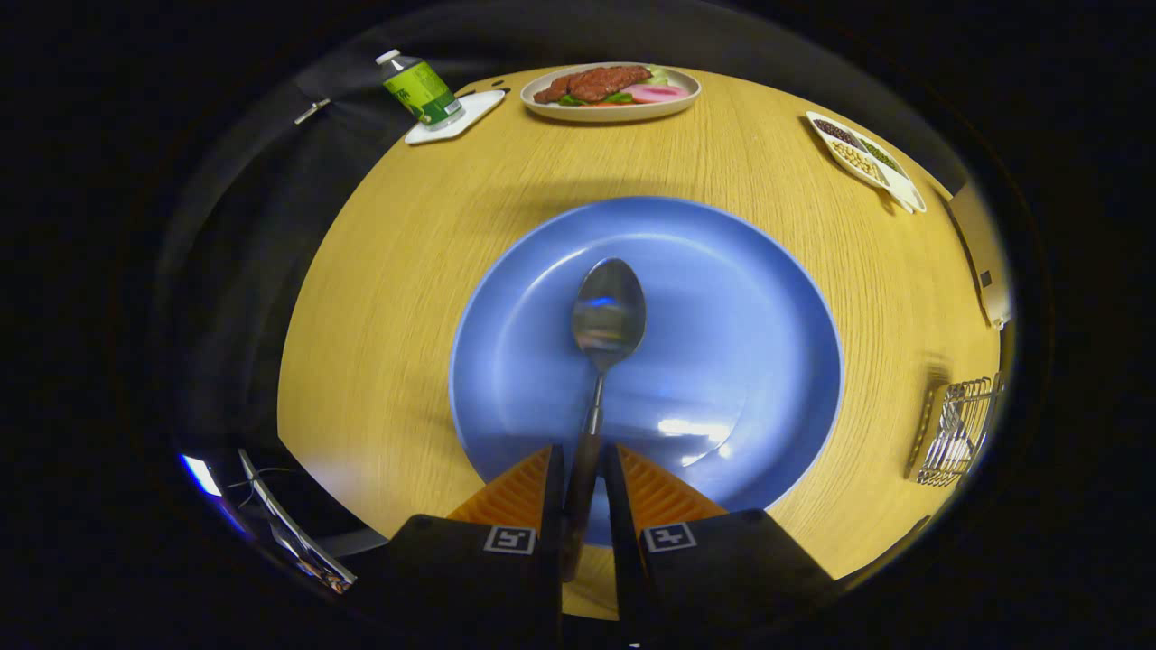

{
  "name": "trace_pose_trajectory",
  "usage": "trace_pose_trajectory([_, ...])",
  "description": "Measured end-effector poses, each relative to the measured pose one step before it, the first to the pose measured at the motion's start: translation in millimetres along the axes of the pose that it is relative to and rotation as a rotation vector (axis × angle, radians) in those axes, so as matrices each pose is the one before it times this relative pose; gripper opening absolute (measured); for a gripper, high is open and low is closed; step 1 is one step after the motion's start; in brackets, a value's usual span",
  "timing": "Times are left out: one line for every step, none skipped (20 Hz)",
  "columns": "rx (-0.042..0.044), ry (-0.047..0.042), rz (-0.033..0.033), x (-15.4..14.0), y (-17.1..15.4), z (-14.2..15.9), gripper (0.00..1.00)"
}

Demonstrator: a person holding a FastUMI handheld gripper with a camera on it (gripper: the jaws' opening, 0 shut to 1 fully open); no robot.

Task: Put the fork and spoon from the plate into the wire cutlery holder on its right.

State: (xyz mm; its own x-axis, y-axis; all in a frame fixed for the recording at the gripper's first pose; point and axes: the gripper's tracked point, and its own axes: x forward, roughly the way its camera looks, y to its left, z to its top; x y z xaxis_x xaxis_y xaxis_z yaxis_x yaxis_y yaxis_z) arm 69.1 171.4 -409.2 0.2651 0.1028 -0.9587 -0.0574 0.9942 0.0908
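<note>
The gripper (582,469) has its two fingers closed on the dark handle of a shiny metal spoon (607,316), one finger pressing each side of the handle, so the claw is gripping the spoon. The spoon's bowl points away from the fingers and sits over the middle of a large round blue plate (741,298); whether the bowl rests on the plate or is just lifted off it cannot be told.

No fork lies on the blue plate. The wire cutlery holder (957,433) stands well to the right of the blue plate on the round wooden table (388,298), and some thin metal shapes stand up in it, but it is too small and warped to say whether the fork is among them.

Beyond the blue plate, at the table's far side, are a pale oval dish of sliced meat and greens (611,90), a green-labelled bottle on a white coaster (420,90) to its left, and a white divided tray of beans (865,158) to its right.

As a judgement, the spoon is grasped but not yet delivered: it has to be carried right of the blue plate and dropped into the holder.
</note>
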Motion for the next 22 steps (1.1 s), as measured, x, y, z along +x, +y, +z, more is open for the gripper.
trace_pose_trajectory([0.00197, 0.0111, 0.00548, -2.52, -2.64, -0.37, 0.21])
trace_pose_trajectory([-0.00603, 0.00004, 0.00571, 2.59, -1.46, -0.56, 0.19])
trace_pose_trajectory([-0.01992, -0.00146, 0.02826, -1.18, 1.12, 1.35, 0.16])
trace_pose_trajectory([-0.03315, 0.00096, 0.02821, -0.72, 0.74, -0.35, 0.14])
trace_pose_trajectory([-0.02499, 0.00431, 0.02575, -1.21, -0.31, -2.06, 0.12])
trace_pose_trajectory([0.0001, 0.00451, 0.01499, -0.33, -2.74, -2.12, 0.11])
trace_pose_trajectory([0.00997, 0.00912, 0.01647, -2.81, -1.5, -2.28, 0.09])
trace_pose_trajectory([0.00441, 0.00938, 0.013, -2.77, -1.68, -0.92, 0.09])
trace_pose_trajectory([-0.0031, 0.00011, 0.01003, -2.76, -0.39, 0.62, 0.09])
trace_pose_trajectory([-0.00988, 0.00342, 0.01418, -3.44, 2.69, -1.27, 0.09])
trace_pose_trajectory([-0.02056, 0.00298, 0.01453, -4.11, 3.0, -1.27, 0.09])
trace_pose_trajectory([-0.03353, 0.00106, 0.00702, -5.34, 2.01, -2.08, 0.09])
trace_pose_trajectory([-0.04278, -0.0007, 0.00529, -5.07, 2.64, -1.55, 0.09])
trace_pose_trajectory([-0.04041, 0.00306, 0.01085, -5.3, 3.38, -3.74, 0.09])
trace_pose_trajectory([-0.02766, 0.0019, 0.01172, -5.91, 3.47, -2.32, 0.09])
trace_pose_trajectory([-0.01584, -0.00043, 0.01382, -6.05, 2.12, -1.94, 0.09])
trace_pose_trajectory([-0.00742, -0.00373, 0.01093, -7.23, 2.49, -0.82, 0.09])
trace_pose_trajectory([-0.00755, -0.0038, 0.0054, -7.39, 0.29, -0.72, 0.09])
trace_pose_trajectory([-0.01182, -0.00761, 0.00126, -8.71, -0.94, 1.67, 0.09])
trace_pose_trajectory([-0.01168, -0.0109, 0.0019, -9.14, -1.5, 1.91, 0.09])
trace_pose_trajectory([-0.00898, -0.00964, 0.00023, -10.02, -2.55, 2.04, 0.09])
trace_pose_trajectory([-0.0024, -0.01063, -0.00135, -10.57, -3.82, 1.31, 0.09])
